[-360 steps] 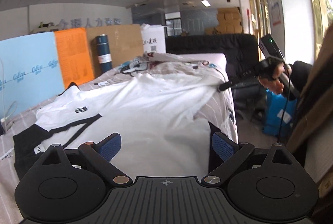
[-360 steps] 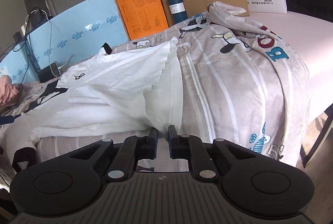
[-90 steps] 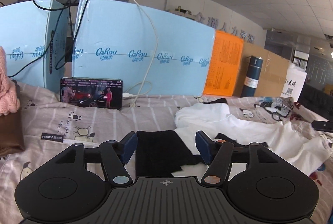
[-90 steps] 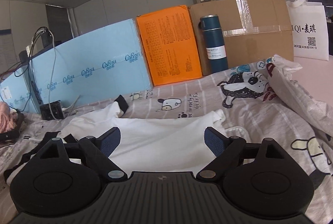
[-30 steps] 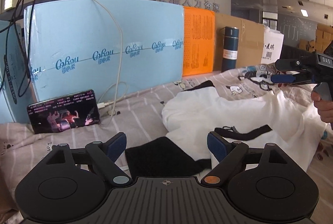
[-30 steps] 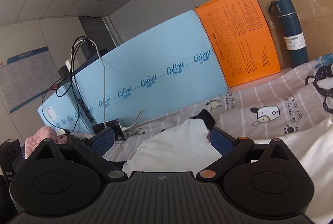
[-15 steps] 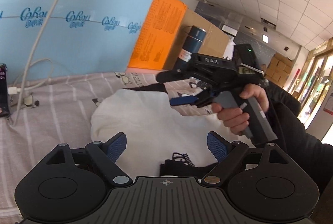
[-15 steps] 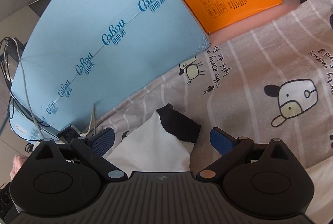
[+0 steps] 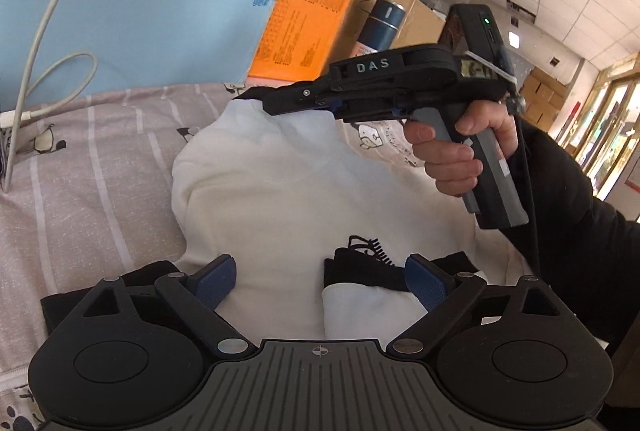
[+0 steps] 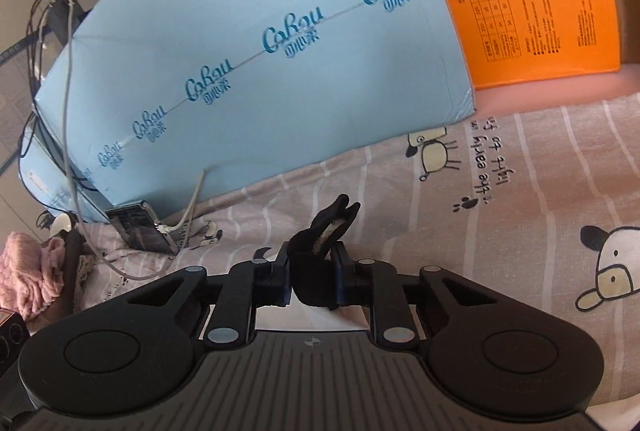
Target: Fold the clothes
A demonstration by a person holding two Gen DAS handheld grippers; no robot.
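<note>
**Black cuff being pinched at the far end of the white shirt**

A white shirt [image 9: 288,183] with black trim is being spread over a striped cartoon-print bedsheet [image 9: 92,159], in front of a blue foam board [image 9: 132,11] and an orange board [image 9: 316,3] standing at the far side.

The right gripper [image 10: 313,279] is being closed, and its jaws are being pressed onto a bunched black cuff [image 10: 320,243] at the shirt's far end; a bit of white fabric is being shown inside the fold. In the left wrist view this tool is being held by a hand [image 9: 460,147] in a black sleeve [image 9: 580,231].

The left gripper [image 9: 320,279] is being opened, its blue pads [image 9: 216,277] being held wide apart over the near part of the shirt, by the black collar [image 9: 360,271], with nothing being grasped.

A phone [image 10: 138,227] with a white cable [image 10: 188,215] is being leaned against the blue board at the left.
</note>
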